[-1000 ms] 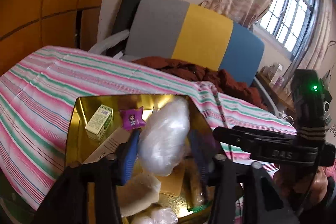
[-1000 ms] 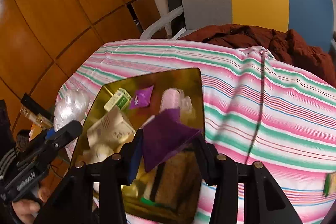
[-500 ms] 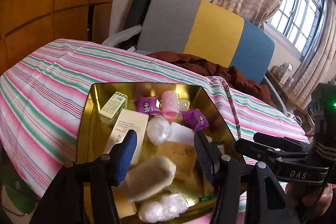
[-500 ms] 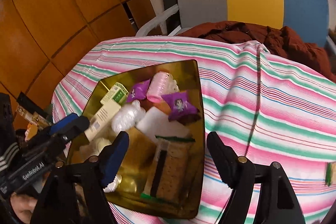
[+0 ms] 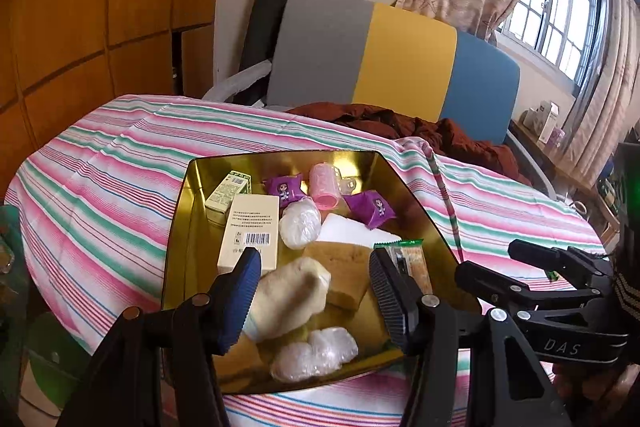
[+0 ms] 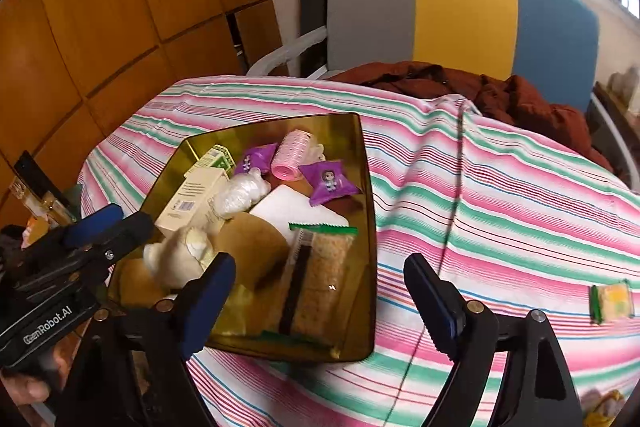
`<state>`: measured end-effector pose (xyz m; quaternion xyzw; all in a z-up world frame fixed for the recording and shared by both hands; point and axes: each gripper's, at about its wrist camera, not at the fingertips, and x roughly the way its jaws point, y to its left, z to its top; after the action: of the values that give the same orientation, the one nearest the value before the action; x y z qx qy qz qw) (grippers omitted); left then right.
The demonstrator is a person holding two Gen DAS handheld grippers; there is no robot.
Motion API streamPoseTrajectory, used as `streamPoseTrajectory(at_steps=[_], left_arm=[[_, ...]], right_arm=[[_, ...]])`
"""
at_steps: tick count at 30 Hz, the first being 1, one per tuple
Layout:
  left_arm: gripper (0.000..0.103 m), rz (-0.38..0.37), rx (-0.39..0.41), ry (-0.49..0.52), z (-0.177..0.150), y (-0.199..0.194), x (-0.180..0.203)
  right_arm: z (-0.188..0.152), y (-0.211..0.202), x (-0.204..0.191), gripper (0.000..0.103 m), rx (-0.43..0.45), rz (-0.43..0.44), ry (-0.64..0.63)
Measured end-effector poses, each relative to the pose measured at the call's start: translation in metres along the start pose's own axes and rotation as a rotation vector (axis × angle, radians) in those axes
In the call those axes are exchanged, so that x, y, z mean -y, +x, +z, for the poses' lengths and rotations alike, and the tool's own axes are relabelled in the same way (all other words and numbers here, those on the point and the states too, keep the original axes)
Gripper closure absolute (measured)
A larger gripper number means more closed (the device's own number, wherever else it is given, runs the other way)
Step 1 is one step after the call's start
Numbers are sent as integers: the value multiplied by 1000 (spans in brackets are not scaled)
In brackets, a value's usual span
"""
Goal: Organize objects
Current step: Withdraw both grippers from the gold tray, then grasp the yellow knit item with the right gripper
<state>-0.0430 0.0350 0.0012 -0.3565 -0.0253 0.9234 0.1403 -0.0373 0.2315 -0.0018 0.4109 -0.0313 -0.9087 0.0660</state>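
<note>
Above the gold tray [image 6: 366,187] at centre frame, both the left gripper [image 5: 314,293] and the right gripper [image 6: 320,297] are hanging released, empty; the right's jaws have just been widening, likely after dropping a purple packet [image 6: 328,183].

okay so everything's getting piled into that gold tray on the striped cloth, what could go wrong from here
The gold tray is already crowded, with packets stacked on one another; adding the small green and yellow packet, alone on the striped cloth, might push something over the low rim. Both hand-held grippers, left and right, hang open and empty close together above the tray's near side, so they could bump each other.
</note>
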Motion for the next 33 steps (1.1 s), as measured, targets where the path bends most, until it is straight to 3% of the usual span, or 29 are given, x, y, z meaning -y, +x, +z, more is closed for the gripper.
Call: streamPoseTrajectory(at_steps=[33], left_arm=[[46,-64,-13,201,-19,-7,59]], right_arm=[[-49,-31,50,8,12,-165,91]])
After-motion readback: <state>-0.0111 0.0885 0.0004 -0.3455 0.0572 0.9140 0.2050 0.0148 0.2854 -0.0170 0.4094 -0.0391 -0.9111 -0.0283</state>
